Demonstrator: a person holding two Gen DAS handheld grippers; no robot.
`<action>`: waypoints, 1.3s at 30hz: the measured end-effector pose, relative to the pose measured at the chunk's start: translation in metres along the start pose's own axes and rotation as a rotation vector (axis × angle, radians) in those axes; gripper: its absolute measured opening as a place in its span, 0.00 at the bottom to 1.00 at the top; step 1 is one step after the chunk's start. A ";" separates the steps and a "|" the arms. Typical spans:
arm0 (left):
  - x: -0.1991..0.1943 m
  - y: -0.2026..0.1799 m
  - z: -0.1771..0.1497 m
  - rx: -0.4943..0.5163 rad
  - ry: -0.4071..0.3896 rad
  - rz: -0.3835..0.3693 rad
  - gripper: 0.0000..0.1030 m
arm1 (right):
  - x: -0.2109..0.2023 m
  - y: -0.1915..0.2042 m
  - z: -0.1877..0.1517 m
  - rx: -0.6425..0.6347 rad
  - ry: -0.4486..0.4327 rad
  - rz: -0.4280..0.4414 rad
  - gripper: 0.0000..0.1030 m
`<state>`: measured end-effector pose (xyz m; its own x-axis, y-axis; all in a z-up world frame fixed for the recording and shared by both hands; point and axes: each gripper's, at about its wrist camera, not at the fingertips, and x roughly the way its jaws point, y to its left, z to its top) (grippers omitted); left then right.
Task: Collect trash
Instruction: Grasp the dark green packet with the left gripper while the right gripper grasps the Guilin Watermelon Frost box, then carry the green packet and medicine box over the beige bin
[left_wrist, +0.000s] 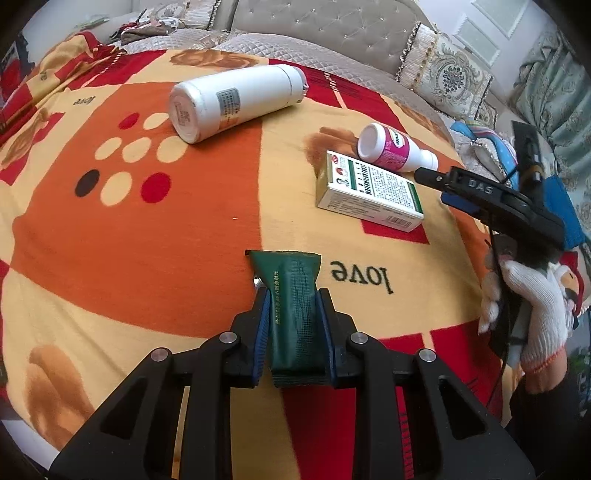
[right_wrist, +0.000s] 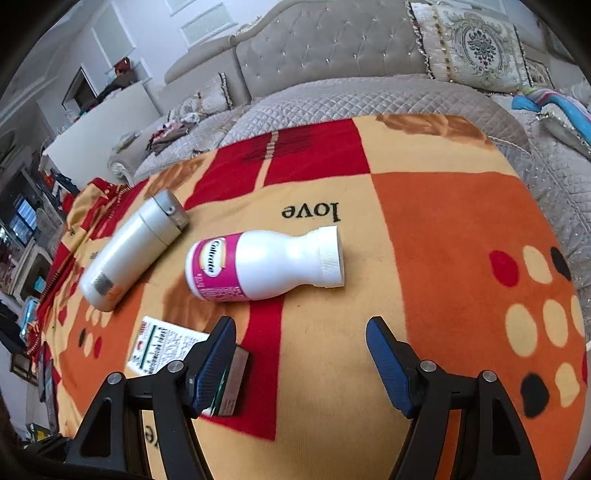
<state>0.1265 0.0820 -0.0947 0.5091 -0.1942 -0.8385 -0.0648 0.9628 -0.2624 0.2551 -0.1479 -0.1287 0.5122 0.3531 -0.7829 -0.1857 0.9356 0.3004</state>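
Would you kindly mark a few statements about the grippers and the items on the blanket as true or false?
1. The left gripper grips a green packet. True.
2. The right gripper holds the pink bottle. False: its jaws are open and empty.
3. The flask stands upright. False: it lies on its side.
4. The box lies beside the pink bottle. True.

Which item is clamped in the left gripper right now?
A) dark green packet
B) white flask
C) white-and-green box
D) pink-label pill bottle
A: the left wrist view shows the left gripper with its blue pads pressed on both sides of the dark green packet, while the other three items lie loose on the blanket.
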 end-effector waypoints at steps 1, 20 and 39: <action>-0.001 0.001 -0.001 0.001 -0.001 0.004 0.22 | 0.004 0.001 0.001 -0.009 0.008 -0.008 0.69; 0.006 0.028 -0.010 -0.037 0.023 0.029 0.43 | -0.023 0.072 -0.047 -0.270 0.132 0.162 0.69; 0.012 0.019 -0.007 -0.031 -0.018 0.048 0.44 | 0.002 0.101 -0.050 -0.330 0.147 0.139 0.50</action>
<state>0.1251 0.0968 -0.1131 0.5202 -0.1440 -0.8418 -0.1156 0.9647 -0.2365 0.1955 -0.0525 -0.1279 0.3421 0.4514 -0.8241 -0.5167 0.8229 0.2363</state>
